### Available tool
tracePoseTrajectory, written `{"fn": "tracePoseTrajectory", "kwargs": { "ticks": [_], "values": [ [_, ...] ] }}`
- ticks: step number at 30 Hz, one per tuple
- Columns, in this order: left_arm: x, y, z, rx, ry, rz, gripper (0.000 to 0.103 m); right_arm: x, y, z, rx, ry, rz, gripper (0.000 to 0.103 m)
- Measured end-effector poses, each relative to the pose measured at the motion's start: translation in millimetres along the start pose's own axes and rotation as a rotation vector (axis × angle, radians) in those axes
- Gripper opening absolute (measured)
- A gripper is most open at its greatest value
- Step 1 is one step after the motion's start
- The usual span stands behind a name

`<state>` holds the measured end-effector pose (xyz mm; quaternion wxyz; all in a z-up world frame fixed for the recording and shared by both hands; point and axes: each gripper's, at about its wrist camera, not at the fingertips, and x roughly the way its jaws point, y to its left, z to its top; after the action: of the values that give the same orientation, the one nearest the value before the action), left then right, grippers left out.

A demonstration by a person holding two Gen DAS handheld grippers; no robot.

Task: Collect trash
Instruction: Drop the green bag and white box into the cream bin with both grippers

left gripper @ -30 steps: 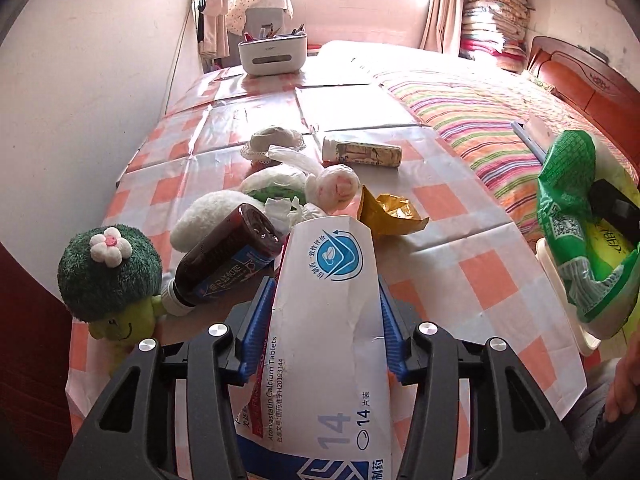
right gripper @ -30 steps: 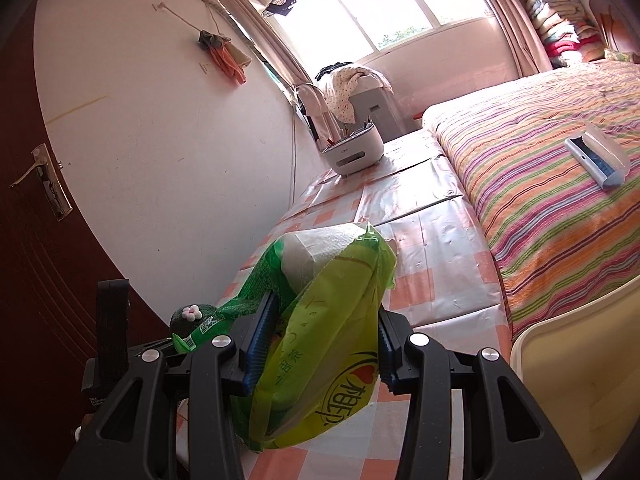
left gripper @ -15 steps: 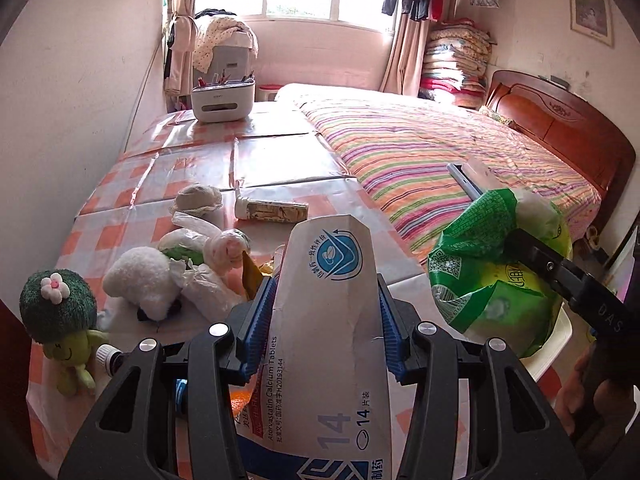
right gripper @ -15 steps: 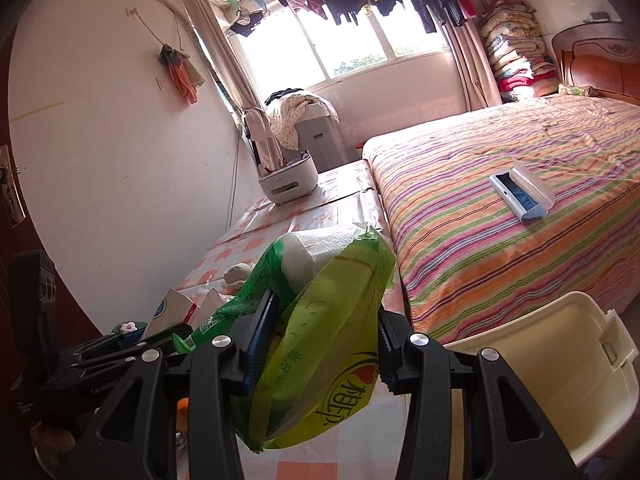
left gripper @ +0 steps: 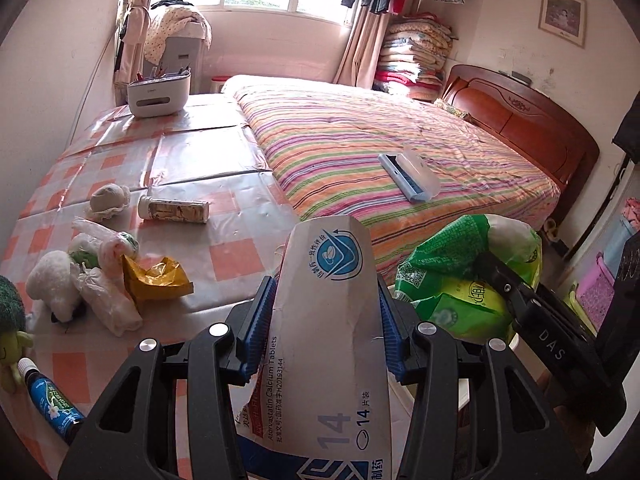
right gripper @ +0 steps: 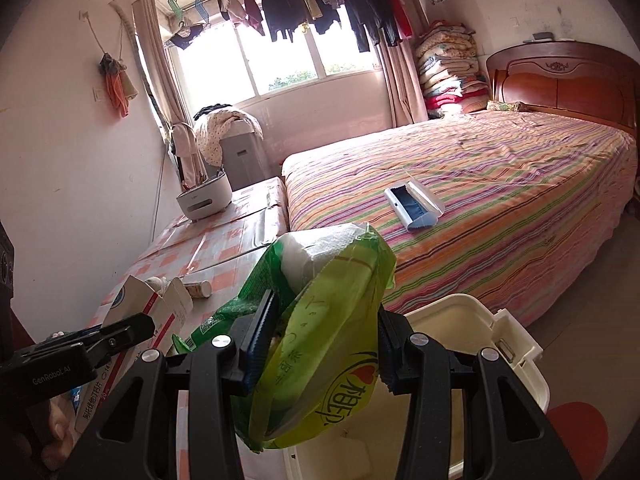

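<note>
Beside the bed, over the bin: both grippers carry trash.
Left gripper (left gripper: 326,328): closed on a flattened medicine box (left gripper: 328,344), lifted clear of the checkered table (left gripper: 224,216).
Right gripper (right gripper: 318,344): clamped on a green tissue bag (right gripper: 320,344), hanging above the cream bin (right gripper: 516,344), seemingly ready to drop.
Remaining: yellow wrapper (left gripper: 154,276) lies on the table.

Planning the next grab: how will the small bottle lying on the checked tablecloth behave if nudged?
The bottle is cylindrical and lies on its side, so it would probably roll. The tablecloth looks glossy, so perhaps it slides too. It looks small, likely light.

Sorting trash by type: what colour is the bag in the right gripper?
Green and yellow bag, clearest in the right wrist view.
</note>
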<state>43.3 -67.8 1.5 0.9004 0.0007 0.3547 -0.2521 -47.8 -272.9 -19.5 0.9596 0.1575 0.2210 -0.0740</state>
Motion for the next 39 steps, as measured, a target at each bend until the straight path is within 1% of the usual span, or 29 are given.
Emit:
{"fn": "tracePoseTrajectory", "kwargs": {
  "ticks": [6, 11, 17, 20, 21, 22, 23, 26, 29, 33, 35, 39],
  "values": [
    [10.4, -22.3, 4.7, 0.01, 0.013, -0.038, 0.046, -9.7, -20.0, -1.7, -0.037, -0.035, -0.147, 0.043],
    [14.8, -41.1, 5.3, 0.004, 0.018, -0.082, 0.046, -11.7, -31.5, -3.9, -0.063, -0.042, -0.25, 0.043],
    [19.7, -54.7, 5.4, -0.004, 0.028, -0.109, 0.046, 0.3, -44.1, -7.8, -0.077, 0.016, -0.302, 0.046],
    [20.8, -57.4, 6.1, -0.013, 0.027, -0.113, 0.047, -0.5, -49.5, -7.5, -0.057, 0.018, -0.29, 0.05],
    [21.4, -58.2, 6.4, -0.016, 0.029, -0.115, 0.047, -1.0, -50.3, -7.7, -0.055, 0.014, -0.295, 0.056],
    [22.1, -58.3, 6.1, -0.018, 0.032, -0.118, 0.047, -1.5, -50.9, -7.6, -0.054, 0.011, -0.301, 0.064],
    [23.0, -58.7, 5.9, -0.018, 0.034, -0.119, 0.047, -2.0, -52.0, -7.3, -0.05, 0.009, -0.297, 0.067],
    [27.8, -58.7, 5.1, -0.02, 0.045, -0.116, 0.047, -7.2, -59.9, -4.5, 0.004, -0.012, -0.265, 0.068],
    [34.6, -57.0, 4.4, -0.038, 0.07, -0.128, 0.047, -16.6, -79.7, 0.2, 0.13, -0.043, -0.202, 0.068],
    [43.1, -60.5, 1.1, -0.04, 0.093, -0.139, 0.047, -31.1, -101.3, 4.6, 0.283, -0.115, -0.17, 0.068],
    [47.1, -66.4, -1.9, -0.029, 0.107, -0.149, 0.047, -39.1, -105.2, 4.5, 0.319, -0.157, -0.165, 0.068],
    [59.2, -80.2, -8.4, -0.008, 0.144, -0.171, 0.047, -48.5, -104.5, 5.7, 0.337, -0.21, -0.15, 0.068]
  ]
}}
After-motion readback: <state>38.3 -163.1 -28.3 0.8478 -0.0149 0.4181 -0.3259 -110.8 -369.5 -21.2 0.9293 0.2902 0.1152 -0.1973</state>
